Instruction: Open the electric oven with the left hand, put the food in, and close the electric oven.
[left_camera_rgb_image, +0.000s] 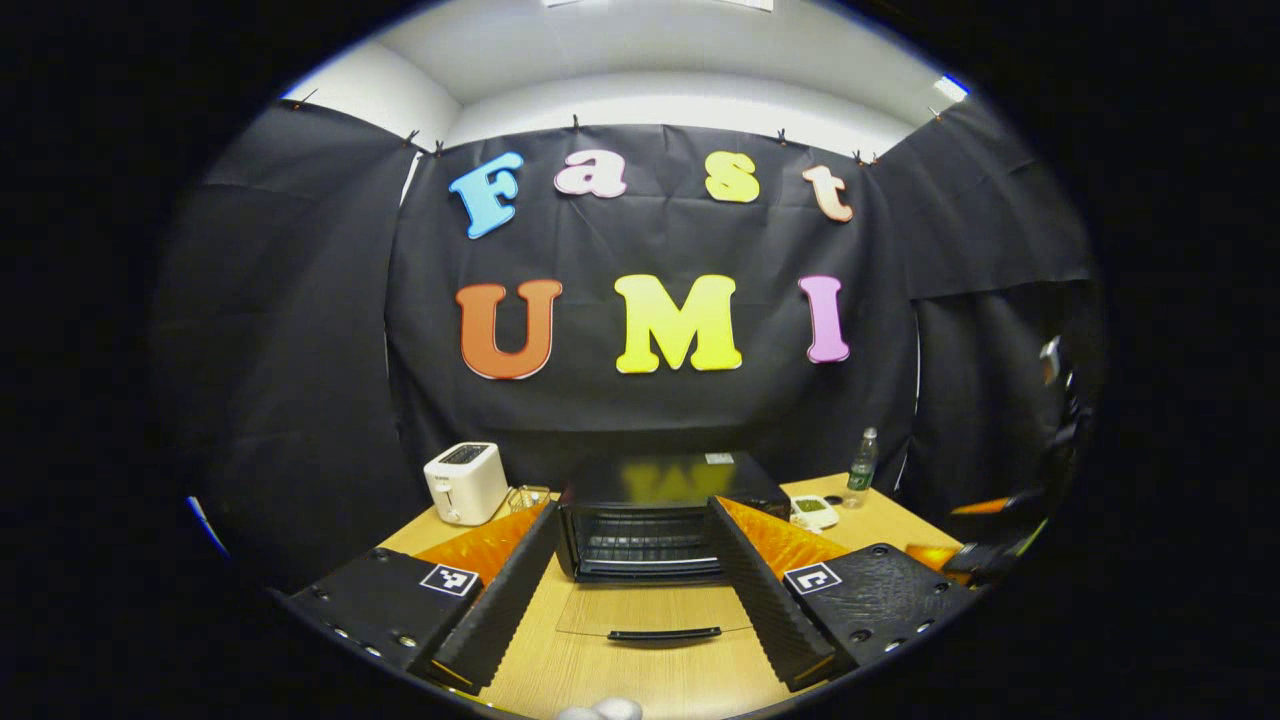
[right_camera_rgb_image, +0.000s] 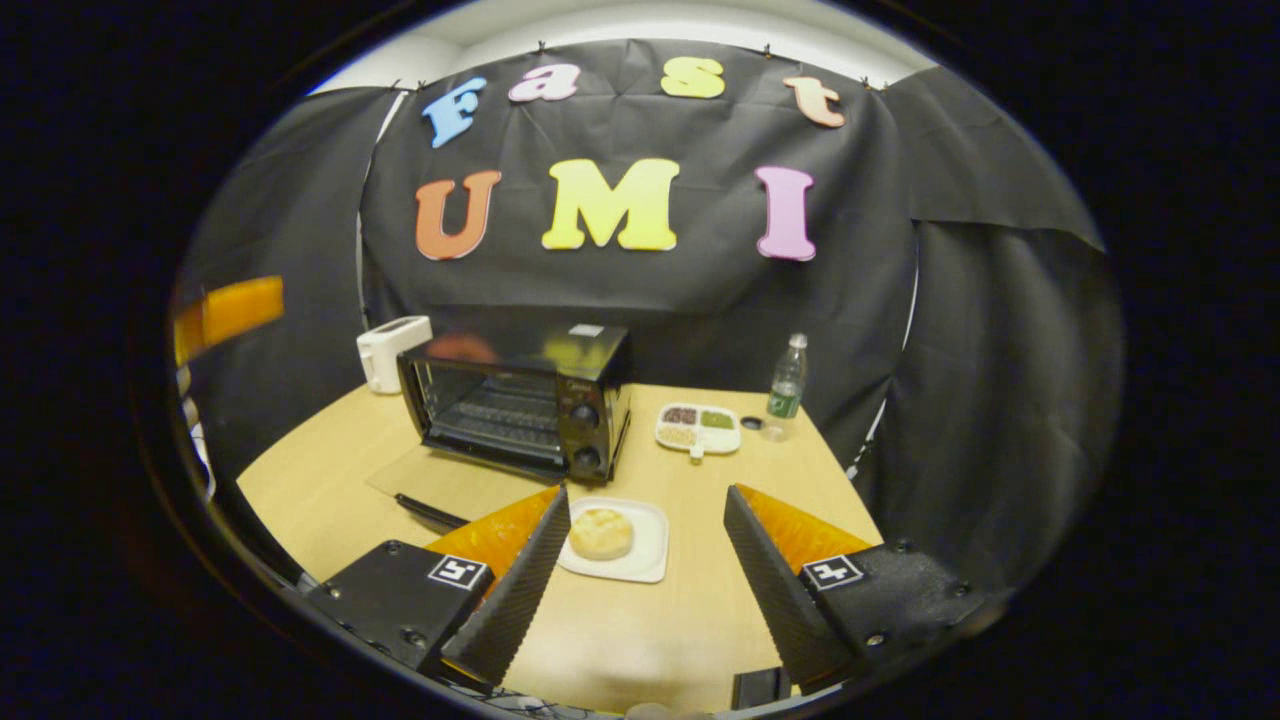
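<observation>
Right gripper view: right gripper (right_camera_rgb_image: 645, 575) spread wide, empty, bun (right_camera_rgb_image: 600, 533) on white plate (right_camera_rgb_image: 648, 562) just ahead, slightly left; oven (right_camera_rgb_image: 520, 405) far-left, door down (left gripper (left_camera_rgb_image: 635, 600) also wide).

Hidden, cut off, blurred

Oven (left_camera_rgb_image: 650, 520) sides masked by left gripper's fingers (left_camera_rgb_image: 510, 590); other gripper (left_camera_rgb_image: 1000, 545) blurred at right edge. Right gripper view: orange blur (right_camera_rgb_image: 230, 312) at left edge, unidentifiable; tray (right_camera_rgb_image: 698, 427) contents too small.

A light wooden desk (right_camera_rgb_image: 640, 610) carries a black electric oven (right_camera_rgb_image: 530, 400), door folded down. Also on it: a white toaster (right_camera_rgb_image: 392, 350), a white square plate (right_camera_rgb_image: 640, 560), a white compartment tray (right_camera_rgb_image: 698, 428) and a clear plastic bottle (right_camera_rgb_image: 787, 385).
</observation>
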